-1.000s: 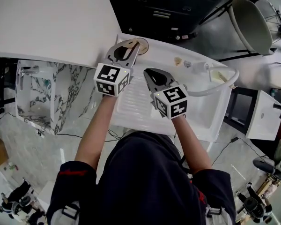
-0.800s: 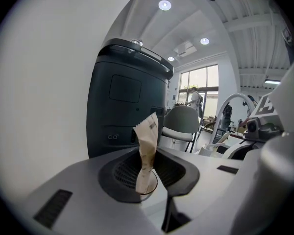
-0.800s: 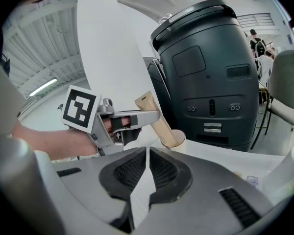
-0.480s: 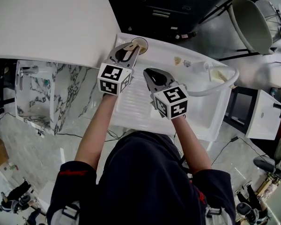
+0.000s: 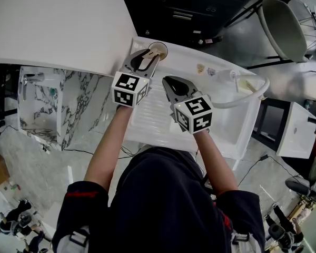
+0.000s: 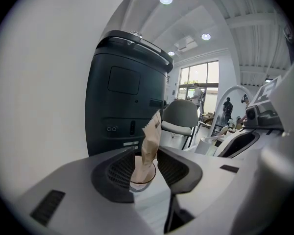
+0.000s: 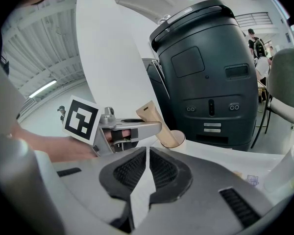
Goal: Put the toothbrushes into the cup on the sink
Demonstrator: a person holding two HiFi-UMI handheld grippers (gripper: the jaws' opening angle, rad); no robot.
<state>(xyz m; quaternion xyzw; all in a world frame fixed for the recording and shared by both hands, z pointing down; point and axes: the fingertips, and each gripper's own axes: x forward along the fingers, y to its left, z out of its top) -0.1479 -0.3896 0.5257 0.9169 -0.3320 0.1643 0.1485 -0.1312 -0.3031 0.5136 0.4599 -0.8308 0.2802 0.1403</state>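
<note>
Left gripper (image 5: 146, 57) is at the cup (image 5: 159, 49), back-left corner of the sink (image 5: 221, 133). Its jaws have just been opening and now stand apart, with the tan toothbrush packet (image 6: 150, 143) upright between them in the cup, pads seemingly off it. Right gripper (image 5: 174, 84) is closed and empty, over the drainboard. Judged: one packet delivered; two small items (image 5: 204, 69) on the back ledge may remain, too small to identify. Wall (image 5: 58, 25) is close on the left; retreat upward or rightward looks free.

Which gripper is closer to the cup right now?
Left. The left gripper is at the cup, its jaws having just opened either side of the packet standing in it. The right gripper, shut, hangs back over the sink, apart from the cup.
</note>
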